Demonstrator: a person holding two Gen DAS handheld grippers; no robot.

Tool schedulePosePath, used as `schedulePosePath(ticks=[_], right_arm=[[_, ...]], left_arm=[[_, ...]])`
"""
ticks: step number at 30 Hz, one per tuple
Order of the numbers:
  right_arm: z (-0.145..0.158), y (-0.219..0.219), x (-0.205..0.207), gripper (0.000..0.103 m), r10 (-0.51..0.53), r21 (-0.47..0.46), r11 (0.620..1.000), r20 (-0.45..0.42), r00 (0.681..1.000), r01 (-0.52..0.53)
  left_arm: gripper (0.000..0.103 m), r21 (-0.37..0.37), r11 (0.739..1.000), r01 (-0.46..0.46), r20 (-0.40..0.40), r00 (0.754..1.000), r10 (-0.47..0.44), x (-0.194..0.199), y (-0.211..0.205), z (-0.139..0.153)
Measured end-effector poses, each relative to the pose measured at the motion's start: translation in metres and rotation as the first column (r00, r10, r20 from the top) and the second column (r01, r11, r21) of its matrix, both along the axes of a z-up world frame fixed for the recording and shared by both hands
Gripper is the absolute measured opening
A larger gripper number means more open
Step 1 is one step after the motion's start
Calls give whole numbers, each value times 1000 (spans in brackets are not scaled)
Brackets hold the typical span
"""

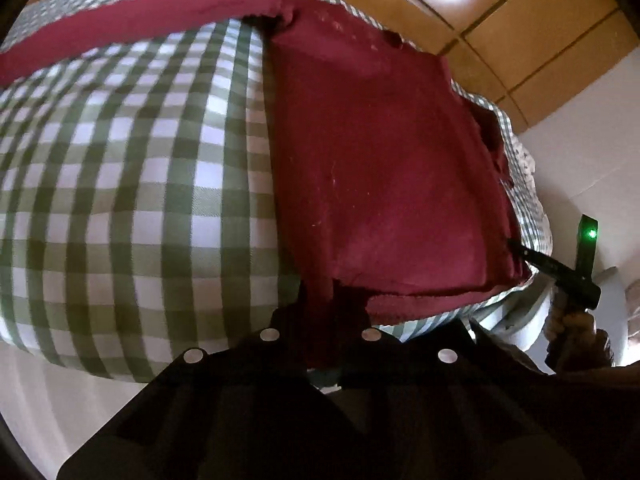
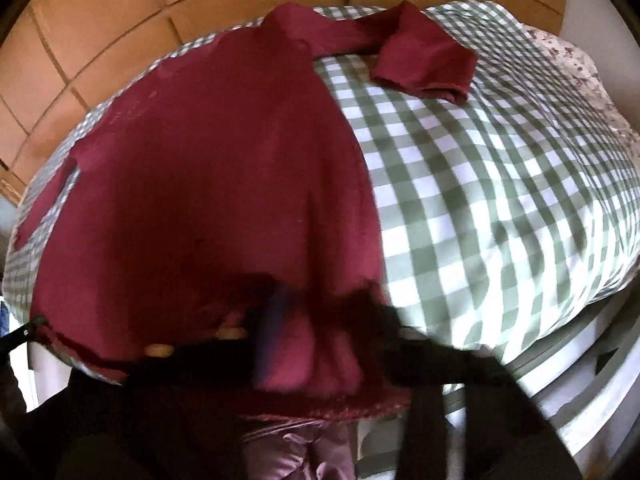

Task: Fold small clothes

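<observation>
A maroon shirt lies spread on a green-and-white checked cover. At the bottom of the left wrist view, my left gripper is shut on the shirt's near hem, which bunches between the dark fingers. My right gripper meets the shirt's right corner, with a hand behind it. In the blurred right wrist view, the right gripper is shut on the shirt at its near hem. One sleeve lies out to the far right on the checked cover. The left gripper shows at the left edge.
Wooden panelling rises behind the cover. A flowered cloth lies at the far right edge of the cover. A white frame runs below the cover on the right. Pink fabric shows below the right gripper.
</observation>
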State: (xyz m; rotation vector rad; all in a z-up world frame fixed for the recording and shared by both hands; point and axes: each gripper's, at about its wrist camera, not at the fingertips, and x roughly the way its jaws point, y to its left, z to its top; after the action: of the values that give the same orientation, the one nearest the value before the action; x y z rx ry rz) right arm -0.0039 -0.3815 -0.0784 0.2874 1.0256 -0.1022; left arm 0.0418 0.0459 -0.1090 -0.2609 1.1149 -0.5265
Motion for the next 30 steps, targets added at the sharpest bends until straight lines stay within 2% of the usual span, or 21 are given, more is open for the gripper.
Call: schedulePosePath(ticks=[2, 5, 8, 11, 14, 15, 16, 17, 18, 19, 25, 28, 30], right_arm=[[11, -9, -6, 10, 0, 14, 1000, 30, 1000, 0], [20, -17, -11, 9, 20, 27, 999, 42, 999, -21], [3, -18, -17, 9, 37, 5, 999, -15, 999, -37], [-9, -21, -21, 10, 13, 36, 999, -33, 999, -12], [-5, -22, -18, 28, 12, 36, 999, -15, 1000, -12], [-2, -22, -17, 45, 4, 31, 1000, -1, 1000, -4], [1, -24, -15, 49, -6, 23, 1000, 15, 1000, 6], [6, -26, -11, 49, -18, 10, 1000, 34, 999, 17], [11, -28, -6, 49, -27, -3, 1000, 53, 998, 27], [16, -30, -1, 49, -38, -23, 999, 78, 996, 40], [37, -50, 55, 52, -85, -138, 984, 191, 978, 112], [32, -68, 92, 52, -117, -147, 978, 189, 975, 146], [26, -79, 117, 52, -136, -161, 973, 176, 975, 164]], left_arm=[[7, 10, 1000, 7, 37, 999, -8, -14, 2, 6], [6, 16, 1000, 19, 33, 999, -20, -29, 9, 6], [6, 47, 999, 25, -7, 1000, -25, -34, 4, -6], [7, 70, 997, -16, -46, 999, 19, -27, 9, -12], [7, 59, 997, -49, -4, 999, 50, -21, 19, 5], [9, 69, 996, -64, 36, 997, 61, -17, 20, 16], [22, 77, 994, -74, 62, 996, 70, -13, 22, 21], [30, 85, 992, -92, 89, 993, 84, -10, 22, 27], [44, 86, 990, -110, 118, 988, 99, -6, 21, 31], [50, 87, 988, -127, 151, 982, 113, 1, 18, 36], [50, 173, 981, -87, 248, 968, 42, 43, -37, 36], [50, 226, 973, -48, 264, 965, -14, 61, -69, 27], [50, 234, 972, -26, 261, 965, -37, 71, -84, 22]])
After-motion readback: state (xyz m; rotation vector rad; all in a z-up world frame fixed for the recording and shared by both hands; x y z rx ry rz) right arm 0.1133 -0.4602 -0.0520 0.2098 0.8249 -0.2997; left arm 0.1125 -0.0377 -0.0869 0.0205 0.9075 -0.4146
